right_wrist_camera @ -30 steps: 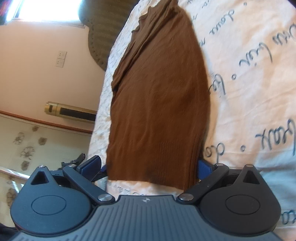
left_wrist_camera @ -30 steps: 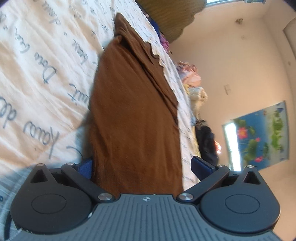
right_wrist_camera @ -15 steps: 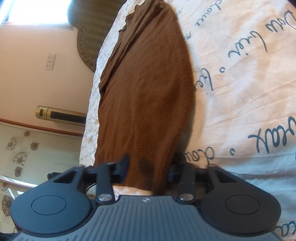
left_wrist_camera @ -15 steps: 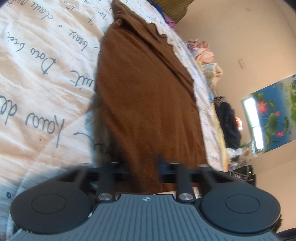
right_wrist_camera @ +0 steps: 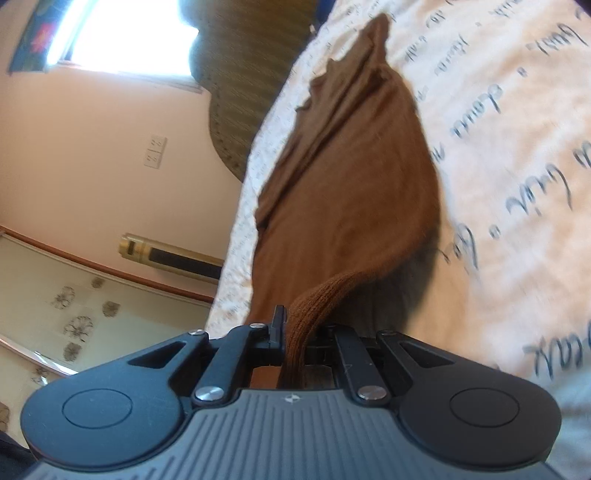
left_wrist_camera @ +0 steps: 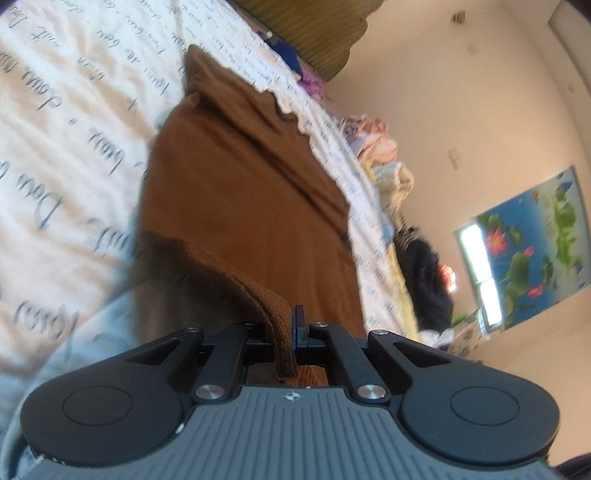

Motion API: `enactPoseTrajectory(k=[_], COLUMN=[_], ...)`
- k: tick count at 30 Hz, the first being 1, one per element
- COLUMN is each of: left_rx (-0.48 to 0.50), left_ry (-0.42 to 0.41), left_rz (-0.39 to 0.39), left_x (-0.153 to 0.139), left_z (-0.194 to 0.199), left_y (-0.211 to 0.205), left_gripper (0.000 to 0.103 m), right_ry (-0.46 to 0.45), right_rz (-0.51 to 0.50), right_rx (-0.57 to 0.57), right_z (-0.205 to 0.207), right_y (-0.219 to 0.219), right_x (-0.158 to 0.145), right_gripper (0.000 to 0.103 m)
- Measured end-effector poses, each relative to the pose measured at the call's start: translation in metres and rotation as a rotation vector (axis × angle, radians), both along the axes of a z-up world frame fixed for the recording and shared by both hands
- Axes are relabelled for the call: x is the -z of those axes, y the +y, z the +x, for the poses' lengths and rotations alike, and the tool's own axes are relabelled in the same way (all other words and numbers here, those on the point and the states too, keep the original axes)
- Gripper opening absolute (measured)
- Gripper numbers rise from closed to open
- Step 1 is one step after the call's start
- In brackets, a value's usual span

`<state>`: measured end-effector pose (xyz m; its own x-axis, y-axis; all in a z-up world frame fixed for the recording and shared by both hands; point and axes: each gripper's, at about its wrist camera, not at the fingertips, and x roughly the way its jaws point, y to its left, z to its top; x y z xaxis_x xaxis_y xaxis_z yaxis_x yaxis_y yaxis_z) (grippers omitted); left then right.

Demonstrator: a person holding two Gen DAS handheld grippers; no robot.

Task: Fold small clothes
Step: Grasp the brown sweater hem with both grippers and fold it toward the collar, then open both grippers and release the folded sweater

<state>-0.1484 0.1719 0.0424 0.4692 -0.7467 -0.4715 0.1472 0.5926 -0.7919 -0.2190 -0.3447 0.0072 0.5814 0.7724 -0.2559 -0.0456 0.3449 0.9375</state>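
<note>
Pinching the ribbed hem of the brown knit top (left_wrist_camera: pixel 251 221) at two corners: left gripper (left_wrist_camera: pixel 286 332) and right gripper (right_wrist_camera: pixel 295 332) both clamped tight on bunched hem, likely so the near edge lifts evenly for a fold toward the far end. Lying lengthwise beyond, on the script-printed bedspread (left_wrist_camera: pixel 74 122), sleeves already tucked in. Seen only from the left: a clothes pile (left_wrist_camera: pixel 373 136) and a lotus curtain (left_wrist_camera: pixel 524 247). Seen only from the right: a bright window (right_wrist_camera: pixel 133 33) and a wall switch (right_wrist_camera: pixel 155 153).
</note>
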Motion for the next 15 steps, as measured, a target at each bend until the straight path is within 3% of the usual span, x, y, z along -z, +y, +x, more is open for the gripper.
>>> enactPoseTrajectory(k=[7, 15], left_rx=[-0.131, -0.213], left_ry=[-0.089, -0.16], left_rz=[-0.133, -0.033], left_x=[-0.026, -0.043], left_z=[0.074, 0.209], left_y=[-0.012, -0.051], left_gripper=[0.003, 0.004], right_ry=[-0.083, -0.078], right_rz=[0.065, 0.059], right_rx=[0.089, 0.165], right_z=[0.079, 0.215], right_y=[-0.02, -0.038], right_x=[-0.019, -0.021], right_gripper=[0.006, 0.006])
